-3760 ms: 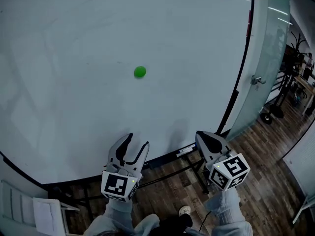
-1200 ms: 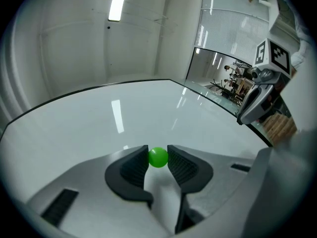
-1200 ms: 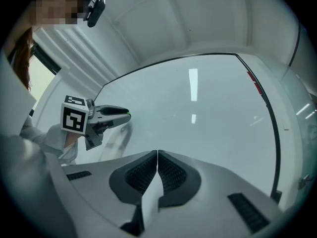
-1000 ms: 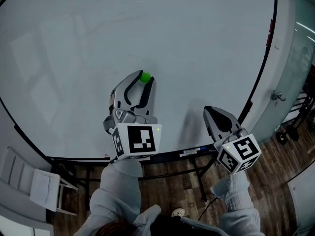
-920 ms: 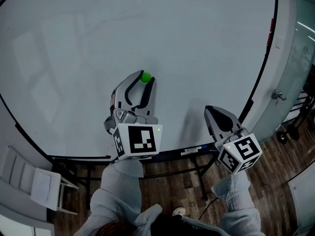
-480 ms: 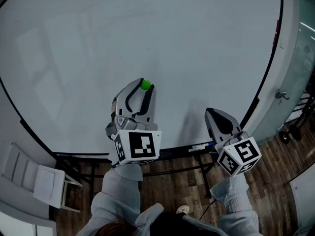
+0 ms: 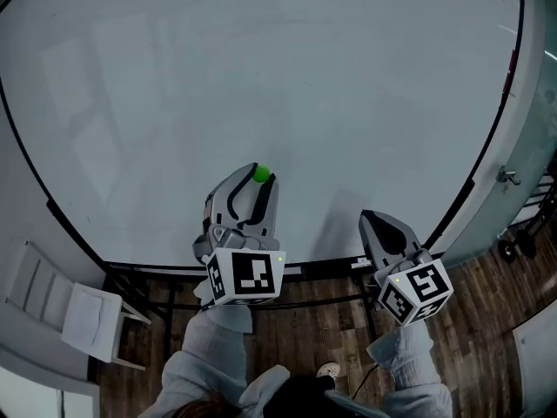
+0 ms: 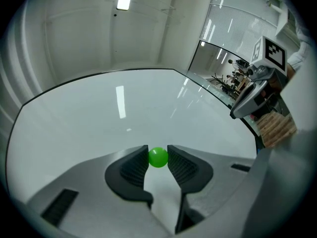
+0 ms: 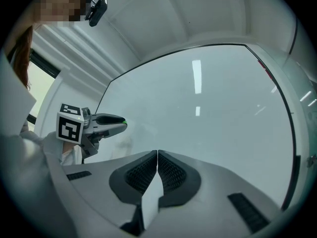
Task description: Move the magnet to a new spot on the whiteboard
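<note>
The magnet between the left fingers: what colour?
Bright green magnet; clearest in the left gripper view.

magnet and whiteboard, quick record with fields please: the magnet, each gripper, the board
magnet: small green ball, between the left gripper's fingertips
left gripper: shut on the magnet, tips toward the whiteboard
right gripper: jaws together, nothing between them, off to the side of the left gripper
whiteboard: large, white, black frame
magnet touching whiteboard: cannot tell
</note>
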{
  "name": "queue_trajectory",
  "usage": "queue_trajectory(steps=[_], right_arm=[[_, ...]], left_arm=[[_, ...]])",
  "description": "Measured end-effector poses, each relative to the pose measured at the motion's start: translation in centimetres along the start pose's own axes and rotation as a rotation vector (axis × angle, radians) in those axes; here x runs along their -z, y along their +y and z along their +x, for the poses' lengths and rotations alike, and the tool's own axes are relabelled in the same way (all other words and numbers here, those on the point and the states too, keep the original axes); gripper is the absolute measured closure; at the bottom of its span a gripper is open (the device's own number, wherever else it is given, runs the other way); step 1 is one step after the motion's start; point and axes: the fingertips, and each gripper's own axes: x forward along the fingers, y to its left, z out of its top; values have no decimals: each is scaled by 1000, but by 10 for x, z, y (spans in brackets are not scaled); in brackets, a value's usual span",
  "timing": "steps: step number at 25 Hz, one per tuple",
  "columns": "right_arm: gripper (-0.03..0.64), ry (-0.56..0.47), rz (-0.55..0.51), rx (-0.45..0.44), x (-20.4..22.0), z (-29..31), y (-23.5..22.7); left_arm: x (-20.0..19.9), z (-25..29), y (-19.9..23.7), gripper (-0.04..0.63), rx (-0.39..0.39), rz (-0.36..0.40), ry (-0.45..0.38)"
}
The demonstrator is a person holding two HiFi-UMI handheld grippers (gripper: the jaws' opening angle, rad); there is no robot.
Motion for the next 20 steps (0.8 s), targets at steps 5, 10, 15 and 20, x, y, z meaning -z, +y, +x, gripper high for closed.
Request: queue_trajectory(steps=[5,10,15,20], right_arm=[[588,8,7,-37,4,17,29],[588,13,10,-74,7,32,56],[588,30,22,-121,19,47,82],[588,38,35,-166,22,59,108]], left_arm=[[23,-18,15,471,-1,-5,33],[48,-36,36,471,-15,-44,65],[77,-57,57,471,-40,-88,113],[101,-80,79,471,-76,-122,158]])
